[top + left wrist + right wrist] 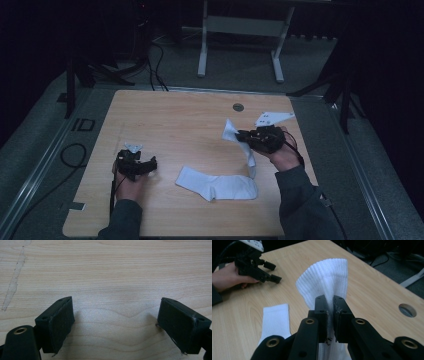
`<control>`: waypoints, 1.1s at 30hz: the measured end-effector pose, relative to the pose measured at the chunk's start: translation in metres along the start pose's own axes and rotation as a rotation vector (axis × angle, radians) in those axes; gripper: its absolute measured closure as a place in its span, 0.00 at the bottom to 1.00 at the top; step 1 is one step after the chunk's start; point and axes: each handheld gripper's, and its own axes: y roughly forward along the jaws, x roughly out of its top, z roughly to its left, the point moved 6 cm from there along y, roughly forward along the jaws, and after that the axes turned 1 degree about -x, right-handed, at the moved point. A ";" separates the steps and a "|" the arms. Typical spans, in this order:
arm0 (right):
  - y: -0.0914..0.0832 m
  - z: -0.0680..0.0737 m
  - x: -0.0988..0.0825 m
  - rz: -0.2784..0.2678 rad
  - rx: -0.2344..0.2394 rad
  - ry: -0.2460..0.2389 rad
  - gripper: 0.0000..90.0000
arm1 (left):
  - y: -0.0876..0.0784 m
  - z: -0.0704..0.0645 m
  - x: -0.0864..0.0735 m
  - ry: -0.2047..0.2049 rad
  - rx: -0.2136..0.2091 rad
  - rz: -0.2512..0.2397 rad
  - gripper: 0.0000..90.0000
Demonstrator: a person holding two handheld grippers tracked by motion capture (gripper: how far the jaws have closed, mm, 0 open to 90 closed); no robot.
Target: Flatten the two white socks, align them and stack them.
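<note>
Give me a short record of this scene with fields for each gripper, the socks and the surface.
right gripper: shut on held sock, lifted off the table
left gripper: open, nothing between the jaws, low over bare wood
flat sock: white, lying on the table between the two hands
table: light wood, round cable hole near far edge
</note>
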 end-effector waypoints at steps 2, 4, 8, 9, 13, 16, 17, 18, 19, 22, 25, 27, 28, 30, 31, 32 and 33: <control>-0.005 0.000 0.003 -0.013 -0.002 0.002 0.92 | 0.000 0.000 0.000 -0.002 0.000 -0.002 0.15; -0.009 0.002 0.007 -0.031 0.002 0.000 0.92 | 0.000 0.000 0.000 0.000 0.000 -0.002 0.15; -0.016 0.012 0.012 -0.057 0.020 -0.018 0.92 | 0.000 0.000 0.000 0.000 0.000 -0.003 0.15; -0.018 0.016 0.013 -0.063 0.026 -0.027 0.92 | 0.000 0.000 0.000 0.000 0.001 -0.003 0.15; -0.023 0.025 0.014 -0.069 0.046 -0.033 0.91 | 0.000 0.000 0.000 0.000 0.001 -0.003 0.15; -0.026 0.031 0.012 -0.064 0.056 -0.031 0.91 | 0.000 0.000 0.000 0.000 0.000 -0.001 0.15; -0.026 0.031 0.012 -0.064 0.056 -0.031 0.91 | 0.000 0.000 0.000 0.000 0.000 -0.001 0.15; -0.029 0.038 0.012 -0.073 0.072 -0.034 0.91 | 0.000 0.000 0.000 0.001 0.000 0.001 0.15; -0.030 0.039 0.011 -0.074 0.076 -0.036 0.91 | 0.000 0.000 0.000 0.000 0.000 0.001 0.15; -0.033 0.046 0.012 -0.077 0.079 -0.050 0.91 | 0.000 0.000 0.000 0.001 0.000 0.001 0.15; -0.035 0.050 0.011 -0.077 0.083 -0.059 0.91 | 0.000 0.000 0.000 0.000 0.000 0.001 0.15; -0.034 0.053 0.009 -0.070 0.088 -0.059 0.91 | 0.000 0.000 0.000 0.000 0.000 0.001 0.15; -0.033 0.054 0.007 -0.063 0.091 -0.057 0.91 | 0.000 0.000 0.000 0.000 0.000 0.001 0.15; -0.031 0.056 0.004 -0.053 0.096 -0.055 0.91 | 0.000 0.000 0.000 0.001 0.001 -0.001 0.15; -0.030 0.057 0.003 -0.051 0.099 -0.055 0.91 | 0.000 0.000 0.000 0.000 0.000 -0.001 0.15; -0.029 0.058 0.002 -0.048 0.101 -0.055 0.91 | 0.000 0.000 0.000 0.000 0.000 -0.001 0.15; -0.028 0.059 0.002 -0.049 0.104 -0.052 0.91 | 0.000 0.000 0.000 0.000 0.000 -0.001 0.15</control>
